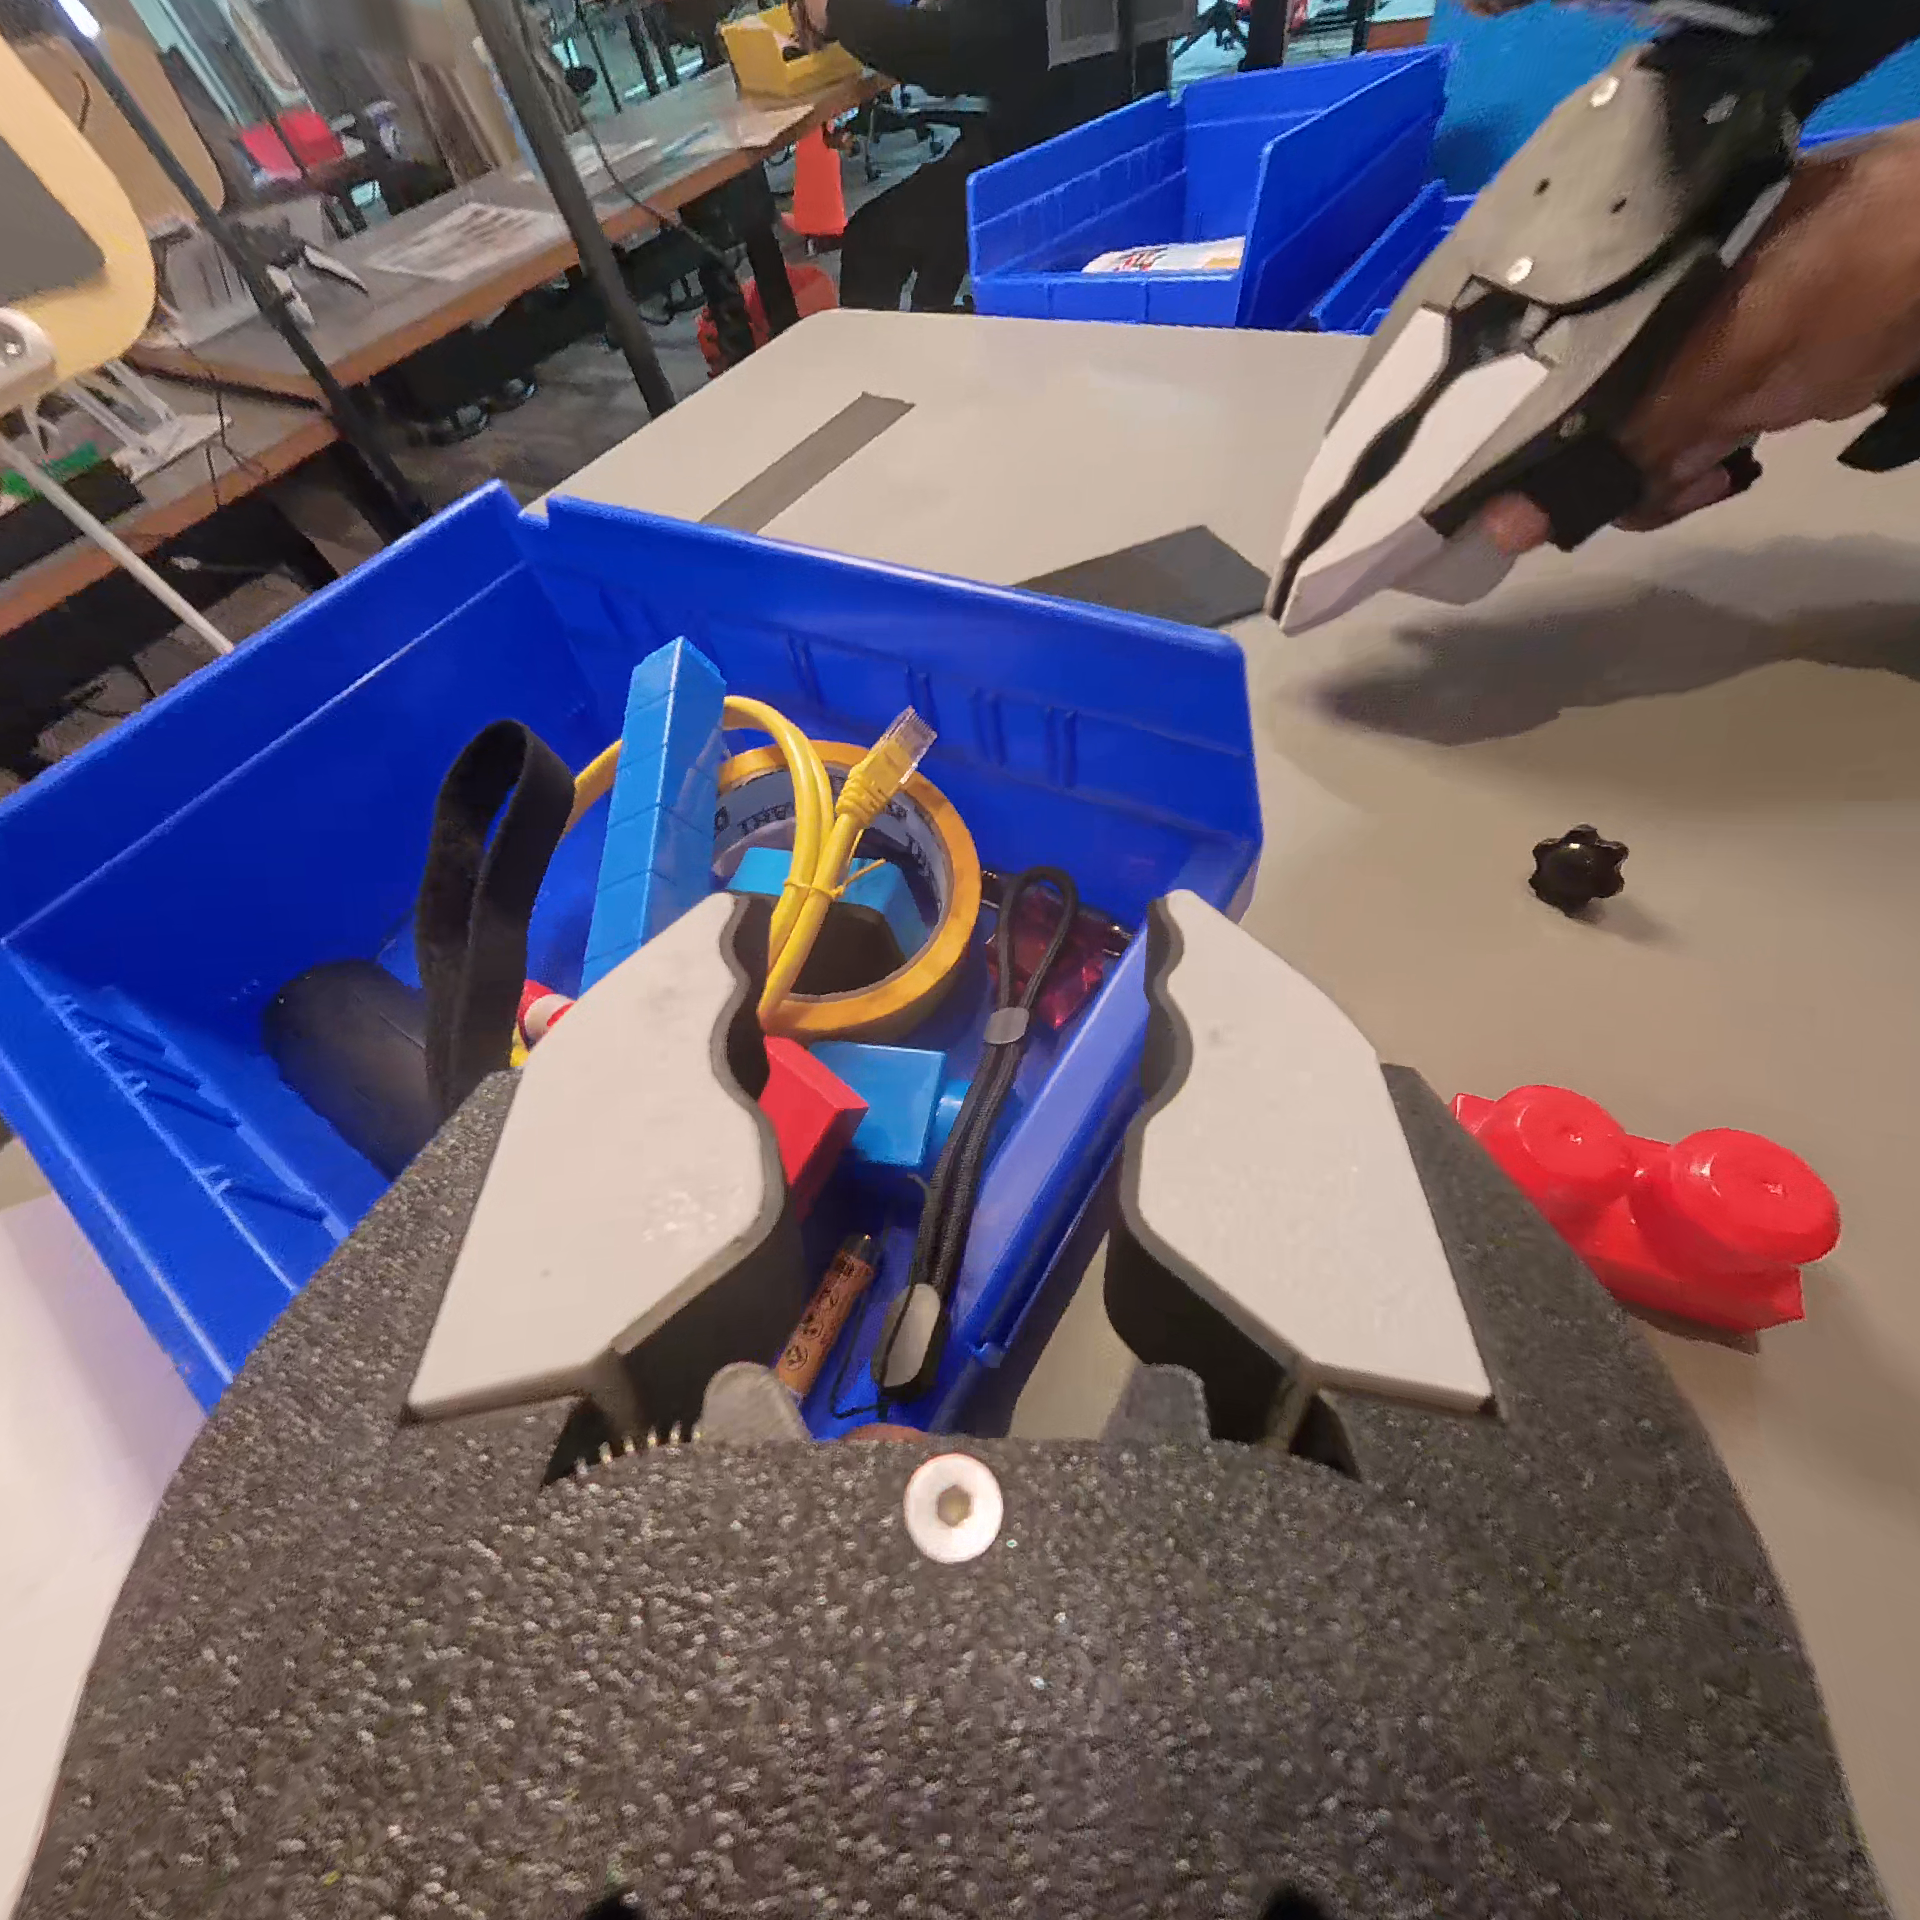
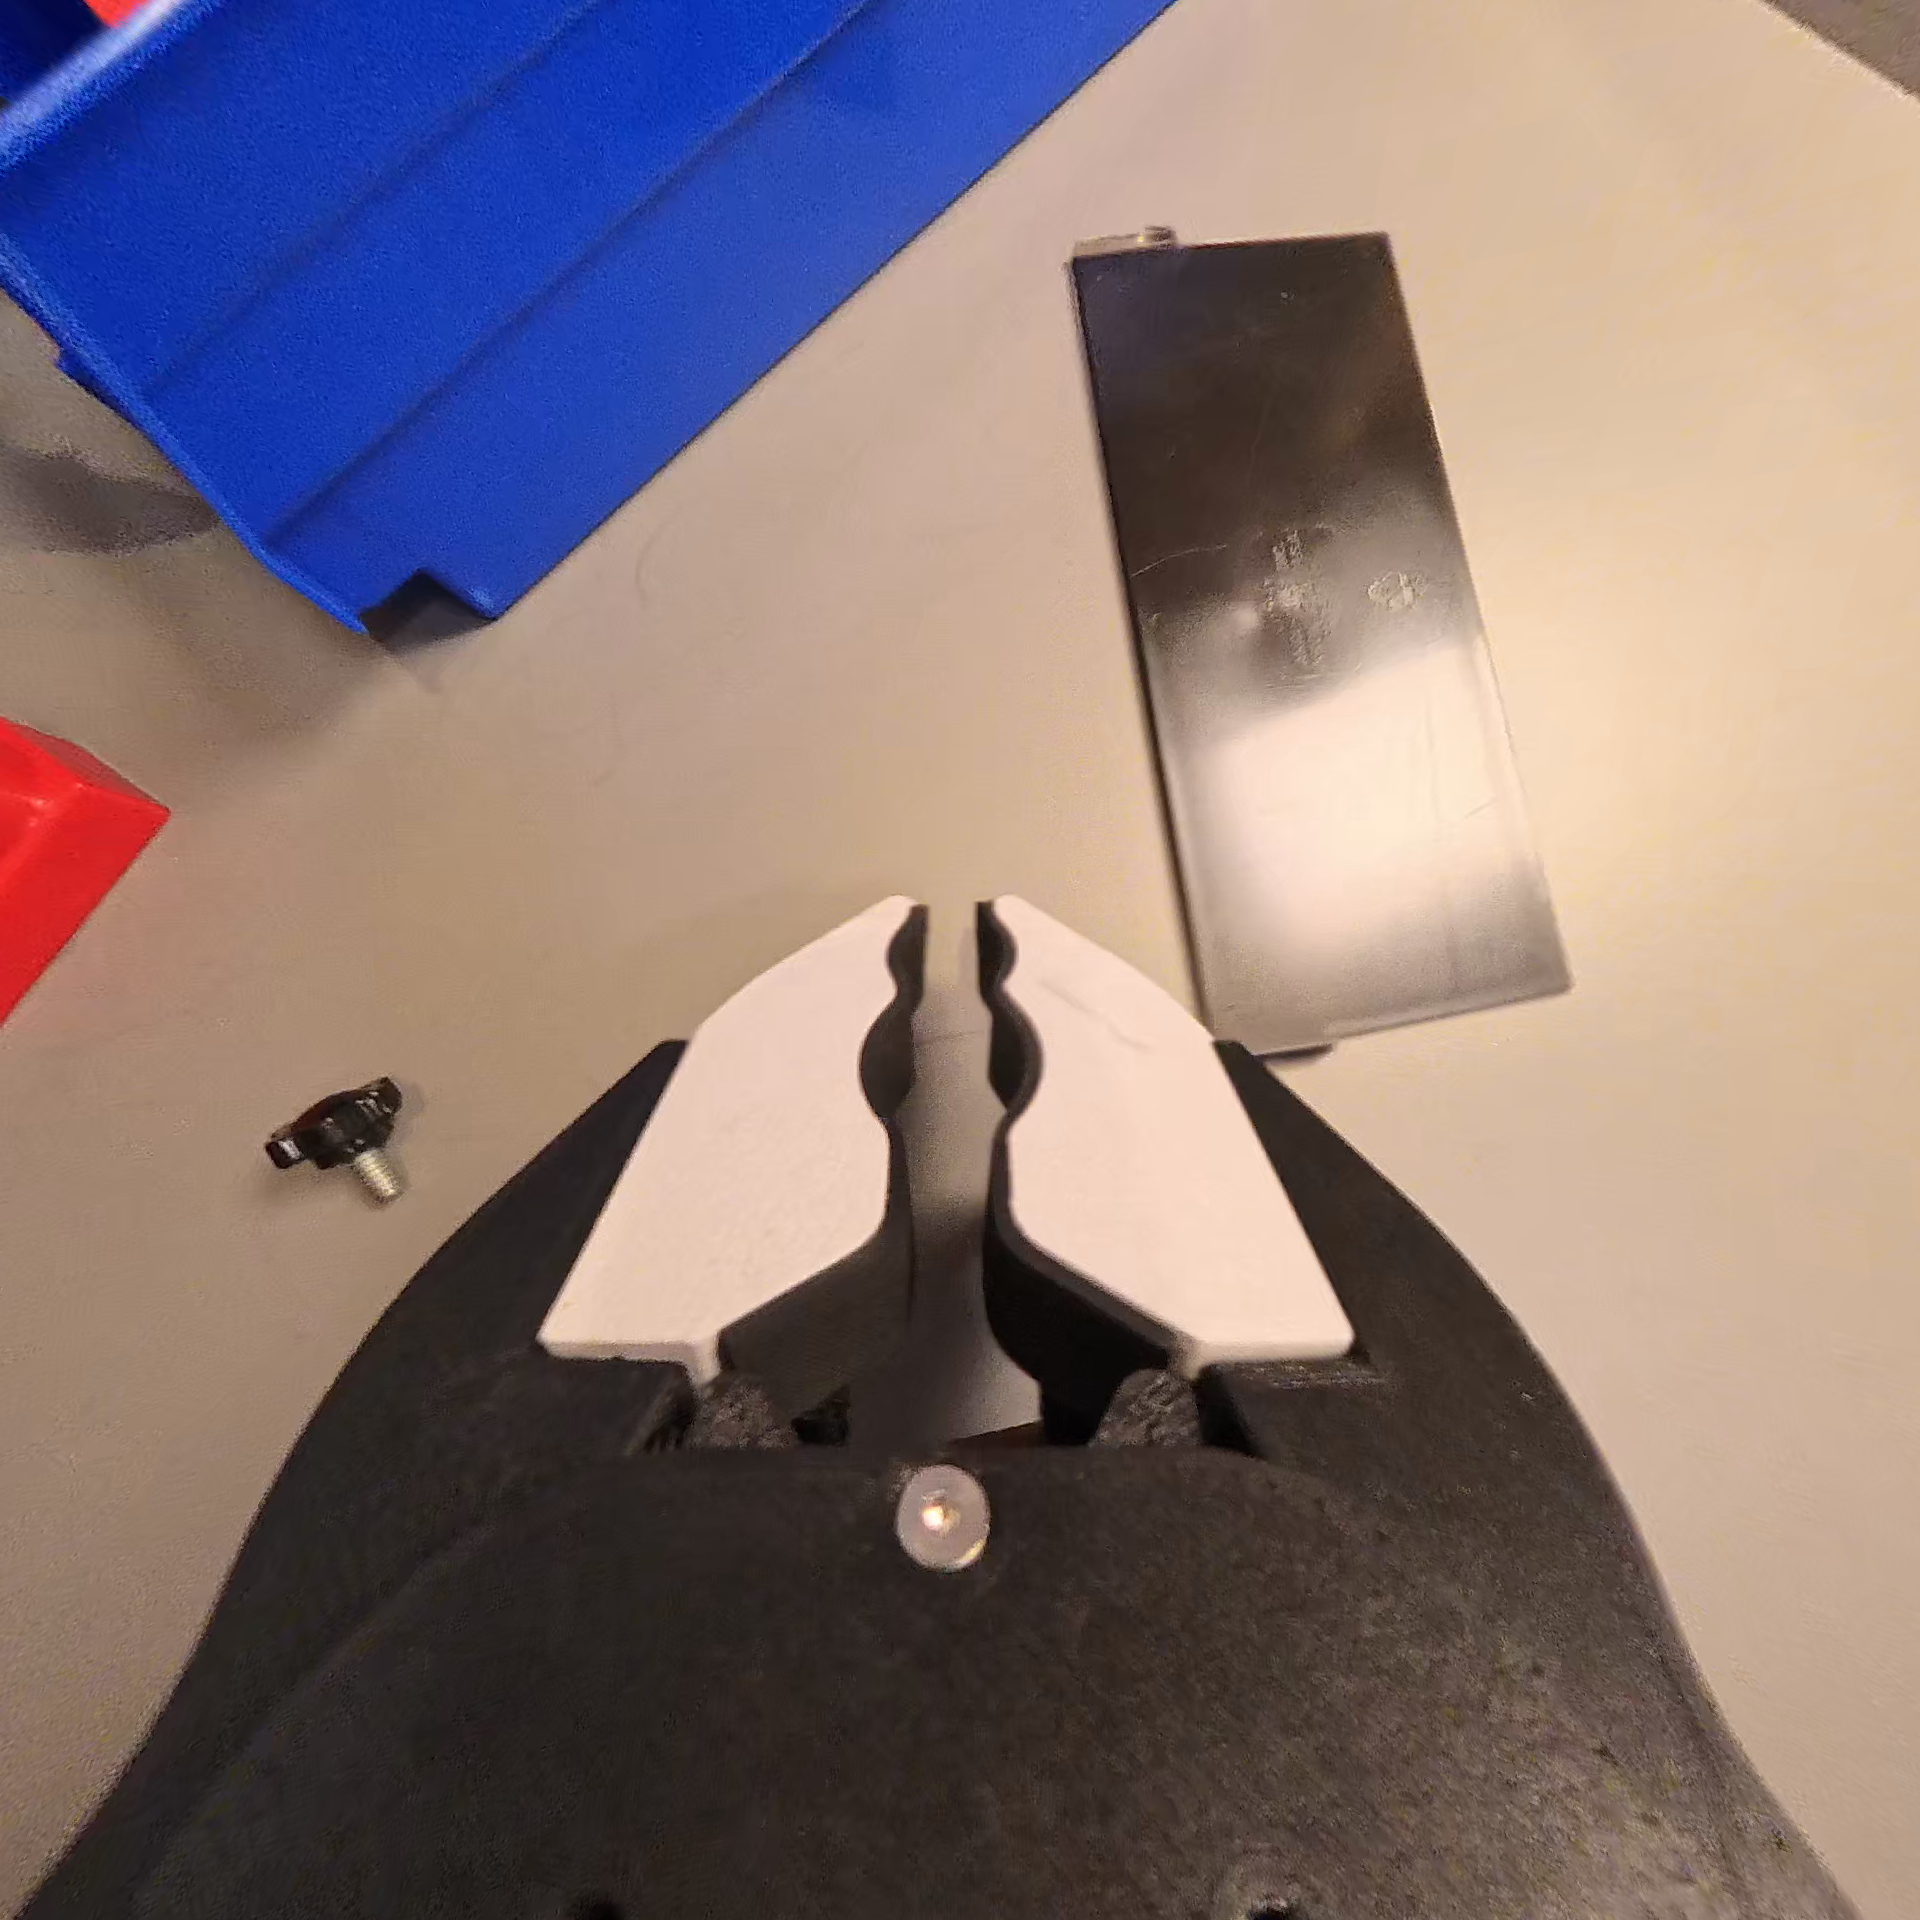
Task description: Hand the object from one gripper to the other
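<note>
The left gripper [image 1: 940,914] fills the bottom of the left wrist view, its grey fingers spread wide with nothing between them, poised over the blue bin [image 1: 1039,665]. The bin is a jumble, and much of it is buried: a yellow cable [image 1: 831,831] loops over a roll of yellow tape [image 1: 961,894], a ribbed blue block [image 1: 655,810] leans upright, a black strap [image 1: 478,883] arcs at left, and a red block [image 1: 810,1112] peeks out behind the left finger. Which of these is the object to hand over, I cannot tell.

At upper right, the right gripper [image 1: 1288,608] hangs over the table [image 1: 1039,416], a hand [image 1: 1766,343] wrapped round it and cut off by the frame edge. In the right wrist view its white fingers [image 2: 769,1122] sit nearly together, only a thin slit between the wavy pads, holding nothing.

On the grey tabletop: a glossy black flat plate [image 2: 1320,623] at right centre, a small black knob [image 2: 332,1127] with a threaded stud at lower left, and a red plastic piece [image 1: 1662,1216] with round studs, clipped to a corner at the left edge of the right wrist view.
</note>
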The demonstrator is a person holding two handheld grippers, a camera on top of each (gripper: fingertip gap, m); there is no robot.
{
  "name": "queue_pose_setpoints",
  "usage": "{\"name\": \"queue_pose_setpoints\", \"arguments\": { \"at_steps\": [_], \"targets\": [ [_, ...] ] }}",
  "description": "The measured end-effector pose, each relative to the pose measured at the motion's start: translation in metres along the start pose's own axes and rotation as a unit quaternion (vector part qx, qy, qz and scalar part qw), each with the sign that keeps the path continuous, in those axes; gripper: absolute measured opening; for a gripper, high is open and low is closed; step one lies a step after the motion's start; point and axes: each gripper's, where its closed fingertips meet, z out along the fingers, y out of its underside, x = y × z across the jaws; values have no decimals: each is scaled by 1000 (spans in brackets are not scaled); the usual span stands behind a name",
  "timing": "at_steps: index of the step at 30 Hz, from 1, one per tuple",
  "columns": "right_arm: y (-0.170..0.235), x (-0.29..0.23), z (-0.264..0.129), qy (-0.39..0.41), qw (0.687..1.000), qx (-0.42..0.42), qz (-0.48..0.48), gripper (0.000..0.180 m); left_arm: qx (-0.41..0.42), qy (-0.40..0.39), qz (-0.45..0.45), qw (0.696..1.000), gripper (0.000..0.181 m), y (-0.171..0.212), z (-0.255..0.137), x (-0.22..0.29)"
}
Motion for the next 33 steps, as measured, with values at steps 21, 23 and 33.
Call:
{"name": "queue_pose_setpoints", "arguments": {
  "at_steps": [21, 23, 33],
  "targets": [
    [20, 109, 13, -67, 991, -45, -110, 100, 95, 66, 42, 992, 63, -29, -7, 30],
    [17, 114, 16, -70, 989, -59, -116, 101, 105, 76, 42, 991, 63, -33, -8, 34],
    [20, 100, 11, -76, 980, -119, -143, 72, 107, 102, 35, 988, 63, -41, 1, 44]
  ]
}}
